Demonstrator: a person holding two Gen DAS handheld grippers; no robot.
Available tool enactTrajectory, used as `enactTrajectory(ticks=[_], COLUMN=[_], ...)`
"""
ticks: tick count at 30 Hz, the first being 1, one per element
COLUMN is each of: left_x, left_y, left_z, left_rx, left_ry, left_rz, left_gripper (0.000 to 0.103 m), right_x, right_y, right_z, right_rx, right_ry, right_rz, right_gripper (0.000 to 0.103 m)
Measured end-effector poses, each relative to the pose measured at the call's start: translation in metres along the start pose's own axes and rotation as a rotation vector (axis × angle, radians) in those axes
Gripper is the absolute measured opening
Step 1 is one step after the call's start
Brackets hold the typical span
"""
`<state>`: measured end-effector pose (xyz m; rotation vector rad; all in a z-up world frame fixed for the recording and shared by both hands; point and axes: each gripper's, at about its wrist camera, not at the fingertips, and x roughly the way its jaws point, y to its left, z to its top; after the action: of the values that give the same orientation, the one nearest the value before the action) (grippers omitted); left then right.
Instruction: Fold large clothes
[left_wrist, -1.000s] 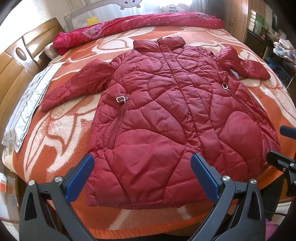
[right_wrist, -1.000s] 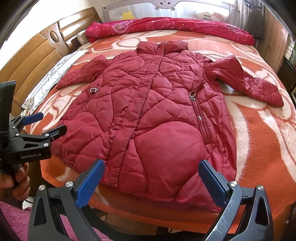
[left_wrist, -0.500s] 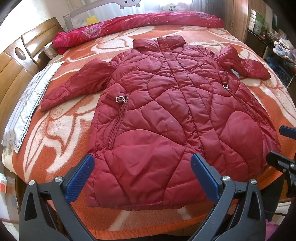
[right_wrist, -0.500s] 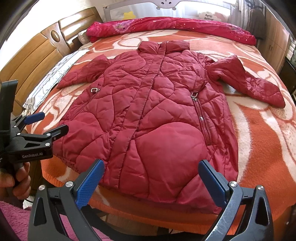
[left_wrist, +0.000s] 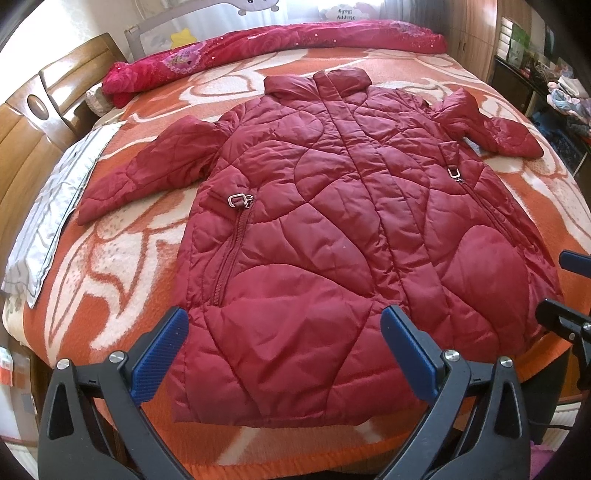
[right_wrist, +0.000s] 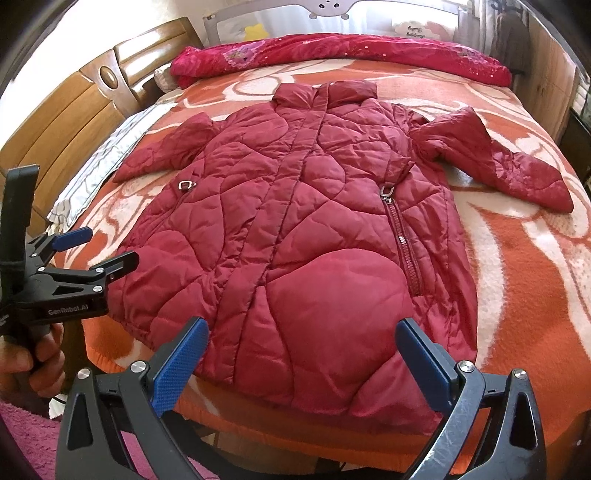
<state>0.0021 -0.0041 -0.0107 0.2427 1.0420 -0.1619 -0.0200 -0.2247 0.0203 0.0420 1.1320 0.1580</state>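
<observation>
quilted coat (left_wrist: 332, 240) lies unfolded on bed (left_wrist: 110, 258), sleeves at 9 and 2 o'clock; left gripper (left_wrist: 284, 347) and right gripper (right_wrist: 303, 350) fingers wide, empty; folding not begun.

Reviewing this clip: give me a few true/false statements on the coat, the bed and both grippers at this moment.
1. The coat lies spread flat on the bed, collar away from the camera. True.
2. Both sleeves are folded across the chest. False: each sleeve lies out to its side.
3. The left gripper is open and holds nothing. True.
4. The right gripper is shut on the hem. False: it is open, short of the hem.
5. A rolled quilt lies along the bed's far edge. True.
</observation>
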Motion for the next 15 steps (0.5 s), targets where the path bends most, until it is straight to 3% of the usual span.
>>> enactTrajectory(ticks=[4,7,11,15], left_x=[0.017,0.021,0.025,0.034], left_y=[0.006,0.008,0.008,0.010], left_z=[0.013,0.020,0.027,0.036], left_rx=[-0.025,-0.069,-0.040,-0.041], left_ry=[0.033,0.093,0.022,0.031], left_rz=[-0.065,-0.160,-0.099,-0.095], left_gripper=[0.103,0.103,0.103,0.103], right_x=[0.002,0.005,0.011,0.013], right_y=[-0.009,-0.020,-0.041,-0.066], right_z=[0.003,0.007,0.012,0.018], right_rx=[0.024,0.051,0.109,0.167], right_ry=[-0.020,-0.029,-0.010,-0.041], right_rz=[0.020,0.021,0.030,0.026], right_gripper=[0.101,0.101,0.100,0.100])
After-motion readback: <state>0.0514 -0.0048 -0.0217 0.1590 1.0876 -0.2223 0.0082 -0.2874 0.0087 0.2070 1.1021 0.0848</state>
